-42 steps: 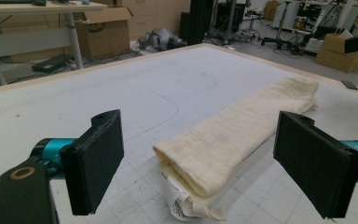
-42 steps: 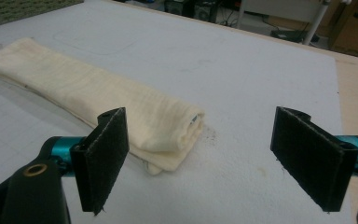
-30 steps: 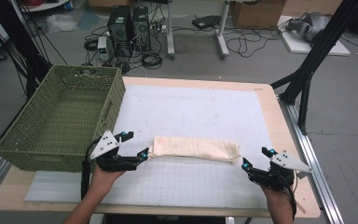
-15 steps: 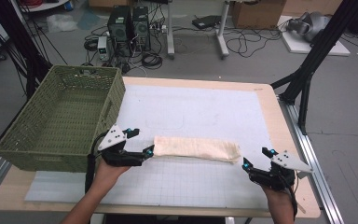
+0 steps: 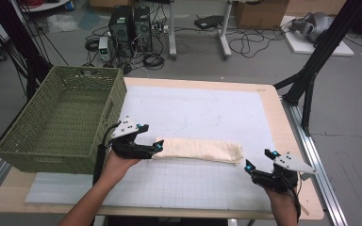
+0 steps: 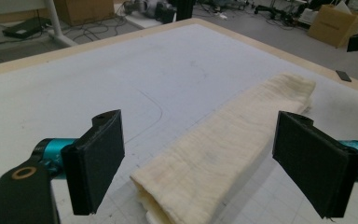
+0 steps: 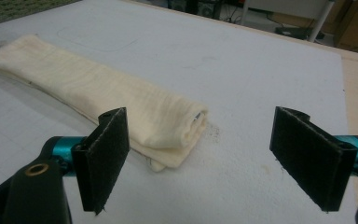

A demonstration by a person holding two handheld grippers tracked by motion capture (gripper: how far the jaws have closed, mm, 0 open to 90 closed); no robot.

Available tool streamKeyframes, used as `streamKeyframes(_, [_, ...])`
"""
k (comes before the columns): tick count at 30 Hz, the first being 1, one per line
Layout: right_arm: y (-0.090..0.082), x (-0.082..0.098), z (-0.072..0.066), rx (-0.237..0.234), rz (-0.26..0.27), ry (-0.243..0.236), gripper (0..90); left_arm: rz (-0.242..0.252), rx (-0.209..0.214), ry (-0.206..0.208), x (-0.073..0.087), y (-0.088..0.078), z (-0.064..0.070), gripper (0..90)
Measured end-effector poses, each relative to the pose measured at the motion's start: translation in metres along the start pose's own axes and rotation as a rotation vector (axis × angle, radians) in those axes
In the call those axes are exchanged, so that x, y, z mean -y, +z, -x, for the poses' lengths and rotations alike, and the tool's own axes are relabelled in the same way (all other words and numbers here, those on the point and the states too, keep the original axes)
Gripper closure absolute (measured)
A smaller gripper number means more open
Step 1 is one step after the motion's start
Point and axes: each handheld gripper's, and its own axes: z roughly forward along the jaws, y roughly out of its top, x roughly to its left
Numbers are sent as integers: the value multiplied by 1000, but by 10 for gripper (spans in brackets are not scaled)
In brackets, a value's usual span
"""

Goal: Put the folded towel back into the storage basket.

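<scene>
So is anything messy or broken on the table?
Nothing looks broken or spilled. The cream folded towel lies flat on the white mat, slightly slanted, with the left gripper at one end and the right gripper near the other, both open.

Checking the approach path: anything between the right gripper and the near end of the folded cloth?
Nothing. In the right gripper view, only bare white mat lies between the open right gripper and the cloth; the high view agrees.

Left gripper (image 5: 156,147) moved in from the table's near left edge, jaws wide apart, now at the folded towel's (image 5: 198,149) left end
</scene>
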Motion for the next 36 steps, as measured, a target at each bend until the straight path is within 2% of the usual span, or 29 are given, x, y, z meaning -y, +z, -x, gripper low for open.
streamKeyframes(7, [3, 0, 0, -7, -6, -10, 186, -51, -9, -33, 5, 12, -7, 184])
streamKeyframes(15, [3, 1, 0, -8, -11, -13, 186, -181, -45, -60, 19, 36, -19, 214])
streamKeyframes(17, [3, 1, 0, -9, -14, -6, 186, -200, -46, -73, 23, 40, -19, 216])
streamKeyframes(19, [3, 1, 0, -9, -18, -8, 186, -211, -45, -69, 24, 42, -20, 218])
streamKeyframes(25, [4, 2, 1, -7, -22, -9, 186, -298, -61, -45, 32, 51, -19, 232])
streamKeyframes(26, [4, 2, 0, -7, -24, -6, 186, -298, -61, -45, 32, 51, -19, 237])
streamKeyframes(28, [4, 1, 1, -8, -23, -10, 186, -344, -53, -42, 36, 56, -17, 265])
streamKeyframes(36, [4, 1, 1, -9, -25, -8, 186, -355, -72, -9, 39, 58, -11, 318])
